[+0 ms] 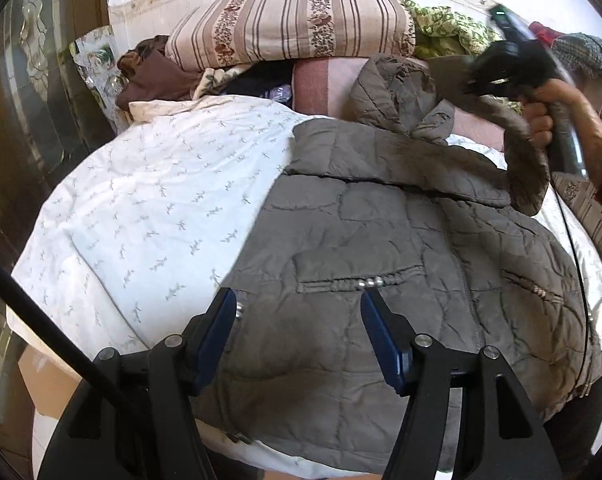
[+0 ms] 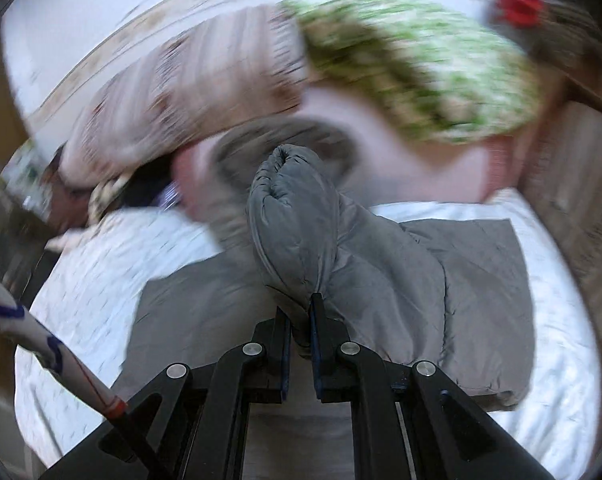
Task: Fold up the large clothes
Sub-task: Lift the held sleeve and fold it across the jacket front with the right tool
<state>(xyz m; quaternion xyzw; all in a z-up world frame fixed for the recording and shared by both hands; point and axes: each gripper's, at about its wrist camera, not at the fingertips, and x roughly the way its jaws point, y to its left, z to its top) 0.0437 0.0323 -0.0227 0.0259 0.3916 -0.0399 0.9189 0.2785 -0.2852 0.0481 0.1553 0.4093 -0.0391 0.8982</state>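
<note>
Jacket [image 1: 401, 240], grey and quilted, lies spread on the bed's white sprigged sheet [image 1: 141, 200] in the left wrist view, its front up, zip and two beaded pockets showing, the hood [image 1: 397, 88] toward the pillows. The left gripper [image 1: 299, 312] hangs just above the hem, its blue-padded fingers [image 1: 217, 332] spread wide and grasping nothing. One sleeve [image 1: 521, 152] is raised off the jacket at the upper right, where the right gripper [image 1: 497, 68], blurred, has it; the person's right hand [image 1: 549, 108] grips the handle. A striped floral pillow [image 1: 293, 28] sits at the head of the bed, with a brown garment [image 1: 153, 72] to its left and a green patterned cloth [image 1: 449, 28] to its right.

From the right wrist view, the right gripper [image 2: 299, 320] is clenched on the sleeve [image 2: 297, 220], fingers nearly together with the fabric pinched between them. The sleeve's cuff end bulges upward beyond the fingertips. Below it the jacket body [image 2: 461, 280] lies flat on the sheet [image 2: 561, 340]. The background is motion-blurred; the green cloth [image 2: 421, 72] and striped pillow [image 2: 181, 92] are only roughly recognisable.
</note>
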